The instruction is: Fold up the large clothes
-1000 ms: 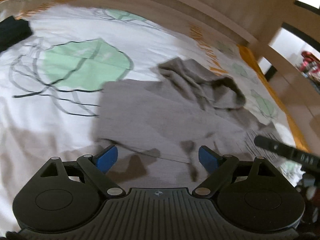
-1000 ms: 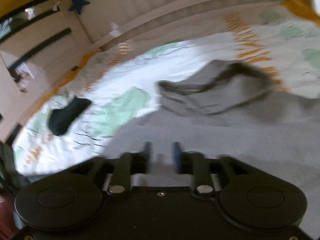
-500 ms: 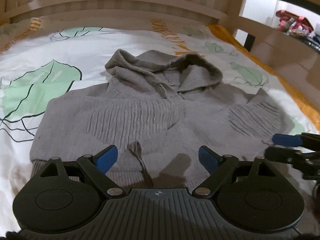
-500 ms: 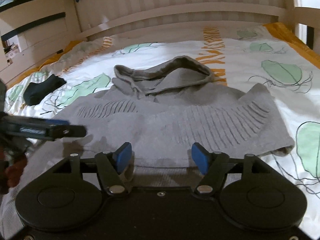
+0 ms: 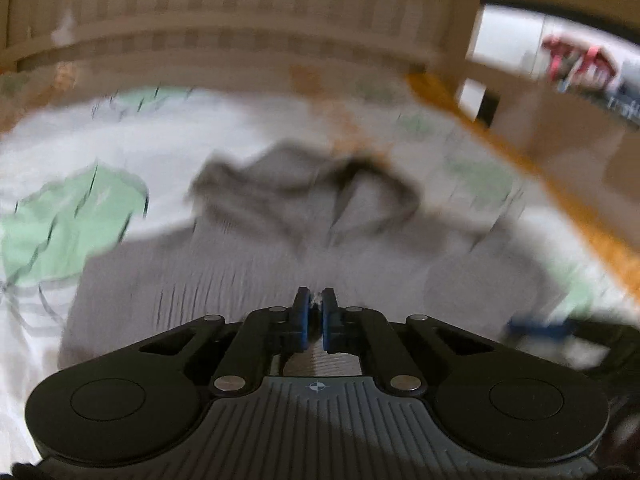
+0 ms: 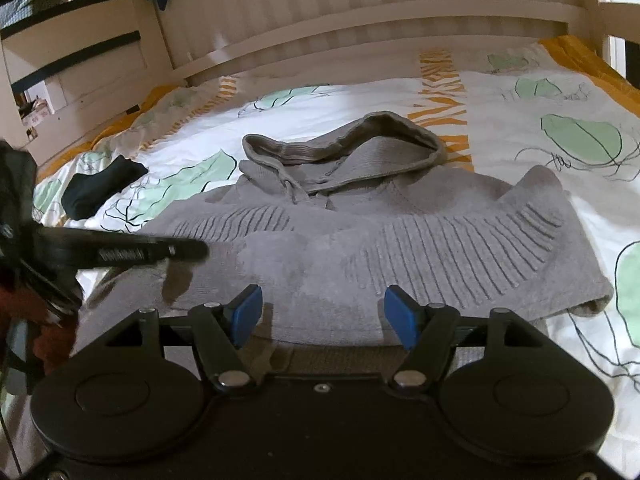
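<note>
A grey knitted hoodie [image 6: 400, 236] lies on the bed, hood toward the headboard, sleeves folded across the body. It also shows, blurred, in the left wrist view [image 5: 248, 268]. My left gripper [image 5: 314, 312] is shut at the hoodie's near hem, with a bit of grey fabric between the blue pads; the view is blurred by motion. My right gripper [image 6: 322, 312] is open and empty, just above the hoodie's near edge. The left gripper's finger [image 6: 120, 254] reaches in from the left of the right wrist view.
The bed has a white sheet with green leaf prints [image 6: 580, 136] and an orange border [image 6: 584, 52]. A dark folded garment [image 6: 100, 186] lies at the left. A wooden headboard [image 6: 360, 16] runs along the back. A bed rail [image 5: 540, 120] stands at the right.
My left gripper has gone from open to shut at the hoodie's hem and is moving, blurring its view. My right gripper stays open, after opening earlier.
</note>
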